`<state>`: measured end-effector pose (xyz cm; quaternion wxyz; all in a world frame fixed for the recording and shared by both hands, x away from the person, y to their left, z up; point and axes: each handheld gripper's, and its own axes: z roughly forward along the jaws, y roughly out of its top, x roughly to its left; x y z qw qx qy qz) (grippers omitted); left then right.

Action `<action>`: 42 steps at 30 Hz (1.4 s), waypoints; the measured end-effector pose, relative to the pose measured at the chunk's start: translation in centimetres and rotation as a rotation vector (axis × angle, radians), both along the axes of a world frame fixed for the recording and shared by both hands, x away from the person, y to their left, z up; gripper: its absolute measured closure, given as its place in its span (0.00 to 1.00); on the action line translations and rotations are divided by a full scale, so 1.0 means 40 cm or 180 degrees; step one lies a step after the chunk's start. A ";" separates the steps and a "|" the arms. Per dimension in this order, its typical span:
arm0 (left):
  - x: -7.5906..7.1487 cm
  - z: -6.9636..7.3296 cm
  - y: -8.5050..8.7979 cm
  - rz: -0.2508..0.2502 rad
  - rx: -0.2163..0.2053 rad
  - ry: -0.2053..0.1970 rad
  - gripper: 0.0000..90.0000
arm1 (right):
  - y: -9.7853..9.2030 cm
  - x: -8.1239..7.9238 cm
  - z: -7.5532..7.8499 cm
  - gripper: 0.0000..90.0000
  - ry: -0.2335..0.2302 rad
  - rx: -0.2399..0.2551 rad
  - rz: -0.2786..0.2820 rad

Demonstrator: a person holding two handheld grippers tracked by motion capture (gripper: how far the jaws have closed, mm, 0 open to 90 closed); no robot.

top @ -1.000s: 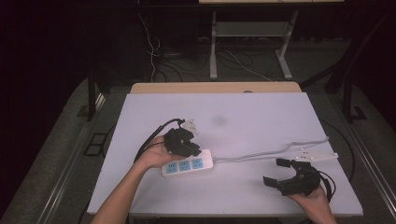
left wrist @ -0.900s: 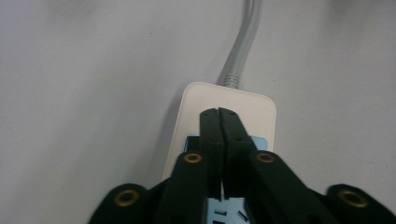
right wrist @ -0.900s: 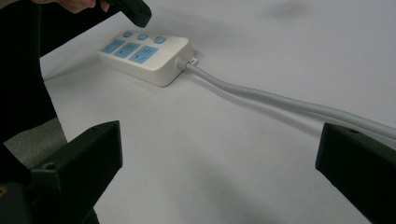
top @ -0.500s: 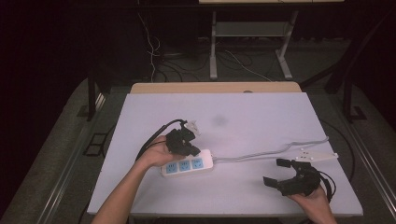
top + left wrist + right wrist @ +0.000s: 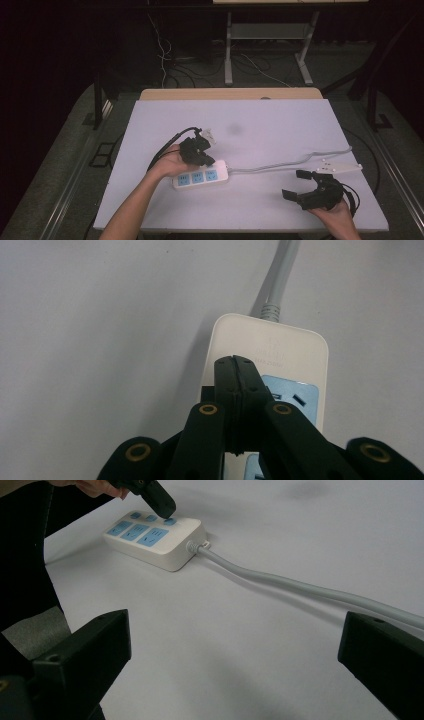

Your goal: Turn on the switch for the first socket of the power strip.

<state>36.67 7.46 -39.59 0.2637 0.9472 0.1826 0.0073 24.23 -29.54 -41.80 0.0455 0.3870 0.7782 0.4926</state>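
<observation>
Two grippers work over a white surface (image 5: 280,130), and parts of the scene stay hard to read. In the left gripper view the left gripper (image 5: 235,371) has its jaws pressed flat together with nothing between them, and their black linkage covers the near half of the power strip (image 5: 280,355), so only one blue socket face and the blank white end show. Whether the closed tips actually touch the strip or hang just above it cannot be told from that view. In the right gripper view the same closed tips (image 5: 161,504) sit on or right at the blue button nearest the cable end; the hand above them is cut off by the top edge.

The power strip (image 5: 201,176) lies flat near the front edge of the surface, left of centre, angled slightly. It is a white body with three blue socket panels in a row and a row of small blue buttons along its far side. Its grey cable (image 5: 285,162) leaves the right end and runs toward the right edge, ending in a white plug (image 5: 340,168) lying flat.

The right gripper (image 5: 294,184) rests near the front right corner with its jaws spread wide and empty, well apart from the strip; the surface in the right gripper view (image 5: 235,630) lies bare between them.
</observation>
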 end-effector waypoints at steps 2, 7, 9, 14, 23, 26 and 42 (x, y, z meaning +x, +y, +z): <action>0.002 -0.003 -0.002 0.0003 -0.0003 0.0002 0.99 | 0.000 0.000 0.000 0.00 -0.0005 -0.0001 -0.0001; 0.004 -0.007 0.000 0.0015 -0.0066 0.0031 0.99 | -0.002 -0.001 0.002 0.00 -0.0015 0.0008 -0.0004; 0.005 -0.012 0.001 0.0001 -0.0116 0.0071 0.99 | -0.002 -0.002 0.002 0.00 -0.0026 0.0008 -0.0004; 0.005 -0.017 -0.005 -0.0035 -0.0145 0.0053 0.99 | -0.004 -0.005 0.007 0.00 -0.0054 0.0034 -0.0015; 0.000 -0.013 0.000 -0.0027 -0.0121 0.0017 0.99 | -0.005 -0.005 0.006 0.00 -0.0052 0.0033 -0.0013; 0.000 -0.012 0.012 0.0011 -0.0147 0.0028 0.99 | -0.003 -0.005 0.006 0.00 -0.0046 0.0033 -0.0010; -0.003 -0.034 0.056 0.0205 -0.0398 0.0177 0.99 | -0.004 -0.007 0.008 0.00 -0.0060 0.0032 -0.0029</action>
